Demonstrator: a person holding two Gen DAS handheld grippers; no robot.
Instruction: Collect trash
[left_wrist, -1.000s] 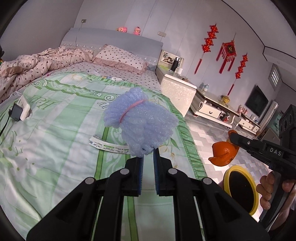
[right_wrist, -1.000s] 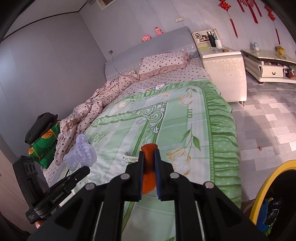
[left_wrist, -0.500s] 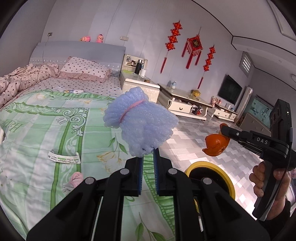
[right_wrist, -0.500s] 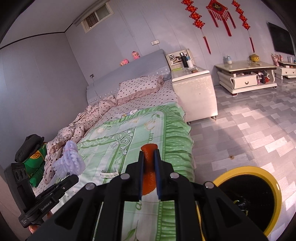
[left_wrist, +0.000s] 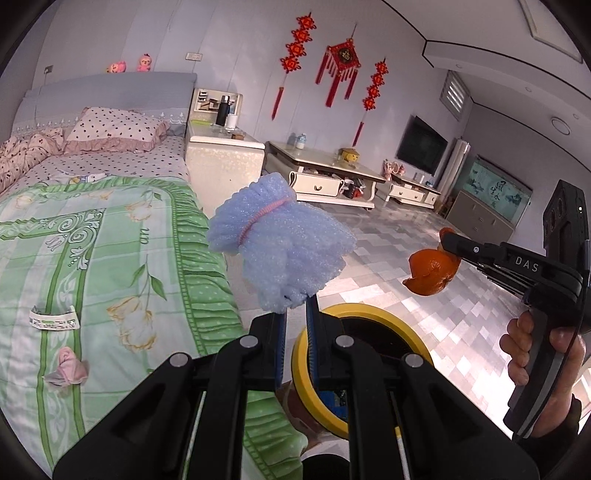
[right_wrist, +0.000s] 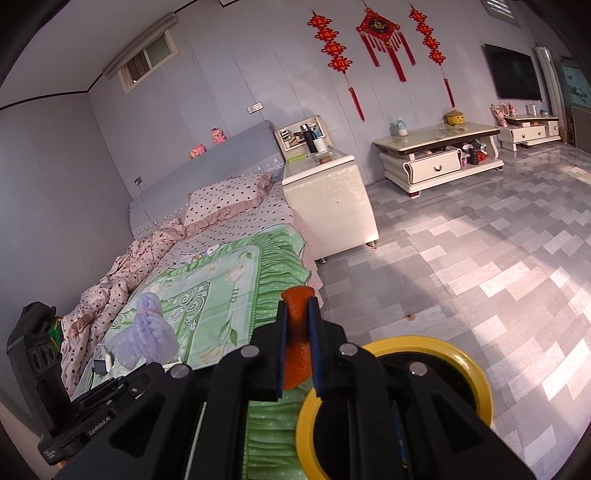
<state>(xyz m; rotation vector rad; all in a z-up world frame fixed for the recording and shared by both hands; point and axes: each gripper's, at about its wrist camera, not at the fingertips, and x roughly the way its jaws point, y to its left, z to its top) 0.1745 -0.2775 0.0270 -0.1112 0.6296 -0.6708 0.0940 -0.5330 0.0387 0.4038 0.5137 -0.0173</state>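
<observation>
Left wrist view: left gripper (left_wrist: 295, 314) clenched on a pale blue foam bundle (left_wrist: 280, 243) tied with a pink band, held up in the air past the bed's edge. Same view, off to the right: right gripper (left_wrist: 448, 242) seen from the side, gripped by a hand (left_wrist: 535, 350), pinching a piece of orange peel (left_wrist: 430, 271) above the floor. Only here: a white paper strip (left_wrist: 55, 319) and a crumpled pink tissue (left_wrist: 66, 371) lying apart on the green quilt (left_wrist: 110, 266).

Right wrist view: the peel (right_wrist: 295, 332) squeezed between blue-padded fingers (right_wrist: 280, 347), seen end-on. At lower left, the left gripper's body with the foam bundle (right_wrist: 146, 336) over the quilt. Only here: a high window, and rumpled polka-dot bedding along the far side of the bed.

Yellow-rimmed bin (left_wrist: 384, 321) on the floor, right against the quilt's frilled edge, below and just ahead of both grippers; dark inside, contents hard to make out. Open grey tiled floor (right_wrist: 461, 266) stretching away to the right of the bin.

White nightstand (right_wrist: 332, 199) beside the bed's head, low white cabinets along the wall, red knot ornaments hanging above, dark television further right.
</observation>
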